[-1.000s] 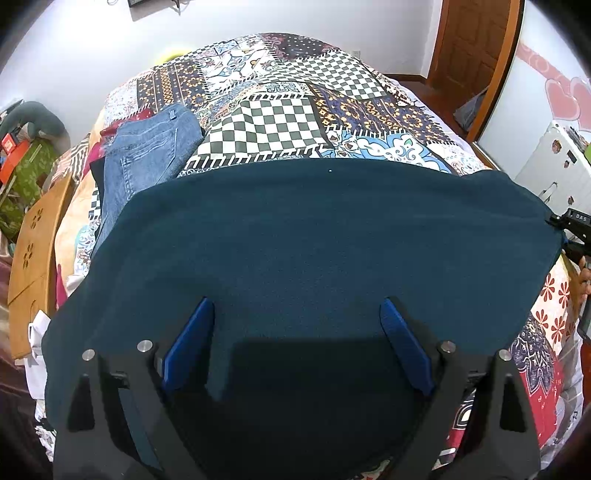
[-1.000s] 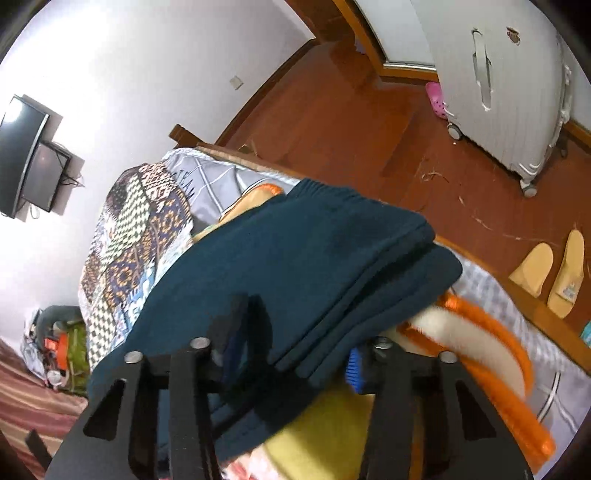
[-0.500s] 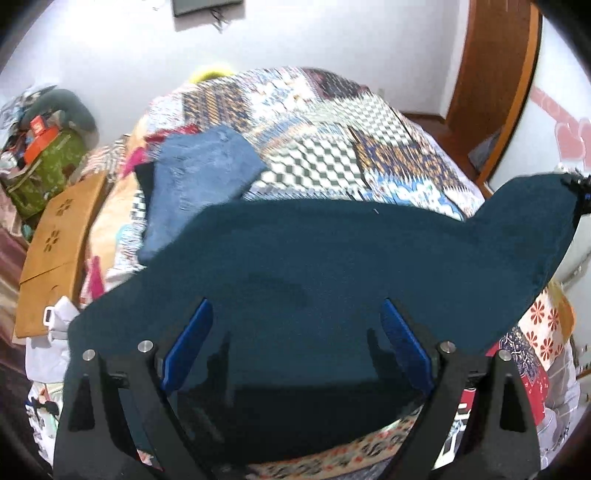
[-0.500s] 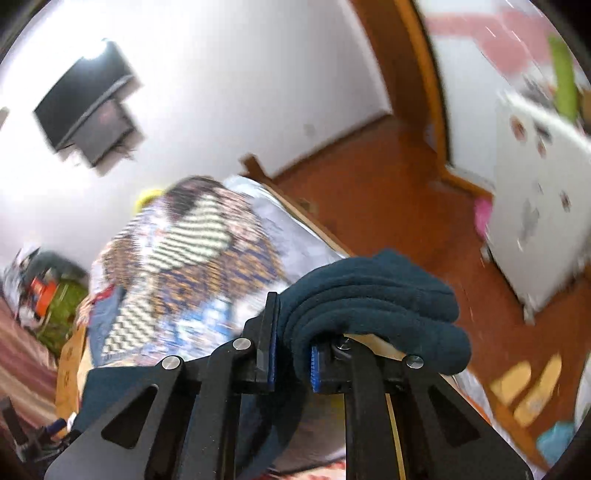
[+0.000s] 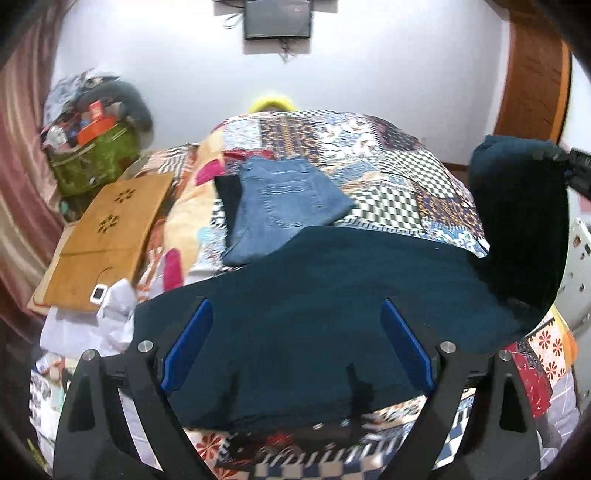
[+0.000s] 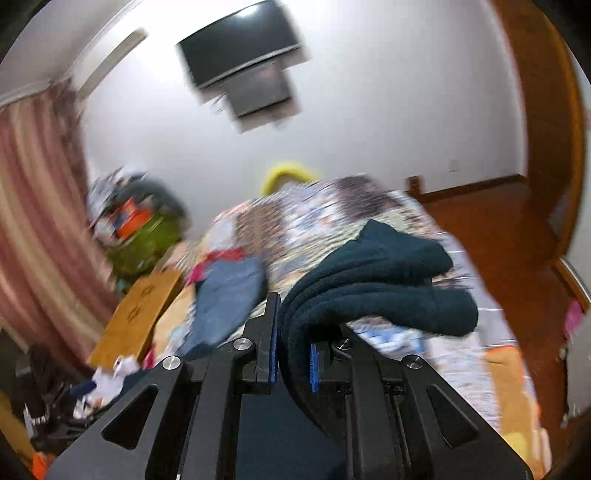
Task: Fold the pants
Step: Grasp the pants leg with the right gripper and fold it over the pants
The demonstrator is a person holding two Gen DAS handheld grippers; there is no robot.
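Note:
Dark teal fleece pants (image 5: 314, 302) lie across the near part of the patchwork bed. My left gripper (image 5: 295, 347) is open and empty, its blue pads wide apart above the cloth. My right gripper (image 6: 293, 339) is shut on the bunched end of the teal pants (image 6: 376, 288) and holds it lifted off the bed. In the left wrist view that lifted end (image 5: 517, 206) hangs at the right, with the right gripper (image 5: 576, 166) at the frame edge.
Folded blue jeans (image 5: 284, 199) lie on the patchwork quilt (image 5: 388, 162) behind the teal pants. A wooden board (image 5: 107, 229) with a small white device lies at the left edge. A green bag (image 5: 92, 158) of clutter stands by the wall. A TV (image 5: 277, 18) hangs above.
My right gripper closed on the end of the pants and raised it up and over toward the left. My left gripper has pulled back and tilted up, staying open.

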